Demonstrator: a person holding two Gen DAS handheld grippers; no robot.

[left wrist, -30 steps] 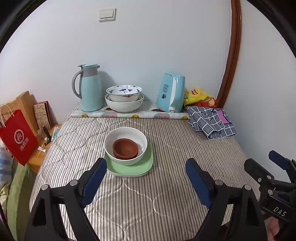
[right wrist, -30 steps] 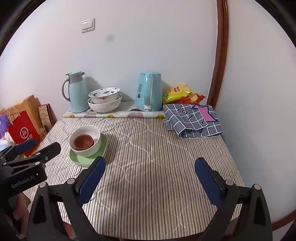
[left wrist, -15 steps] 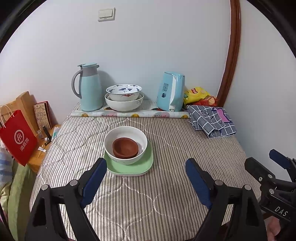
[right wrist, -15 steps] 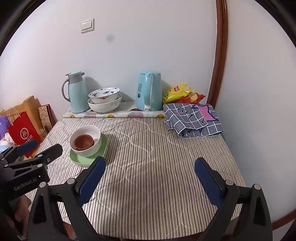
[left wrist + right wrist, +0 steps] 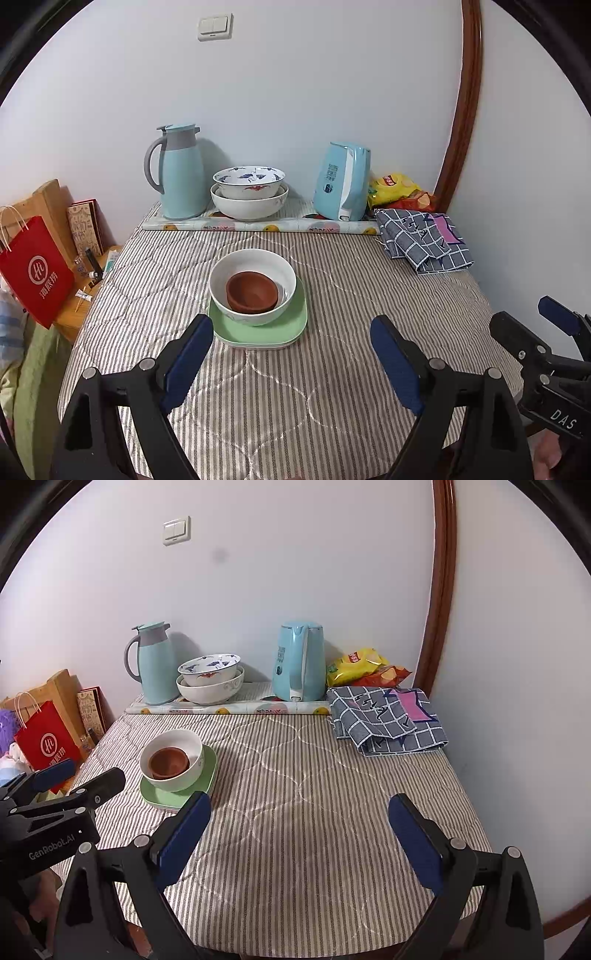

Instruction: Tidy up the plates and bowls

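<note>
A small brown bowl (image 5: 252, 292) sits inside a white bowl (image 5: 255, 258), which stands on a green square plate (image 5: 291, 328) in the middle of the striped table; the stack also shows in the right wrist view (image 5: 173, 764). Two patterned white bowls (image 5: 249, 188) are stacked at the back by the wall. My left gripper (image 5: 291, 326) is open and empty, just short of the green plate. My right gripper (image 5: 299, 806) is open and empty over bare cloth to the right of the stack.
A light-blue thermos jug (image 5: 179, 171) and a blue kettle (image 5: 341, 181) stand at the back. Snack bags (image 5: 397, 188) and a folded checked cloth (image 5: 424, 240) lie at the back right. A red paper bag (image 5: 35, 271) stands off the table's left edge.
Both grippers have stayed nearly still and open. The view has shifted only very slightly; the dishes have not moved.
</note>
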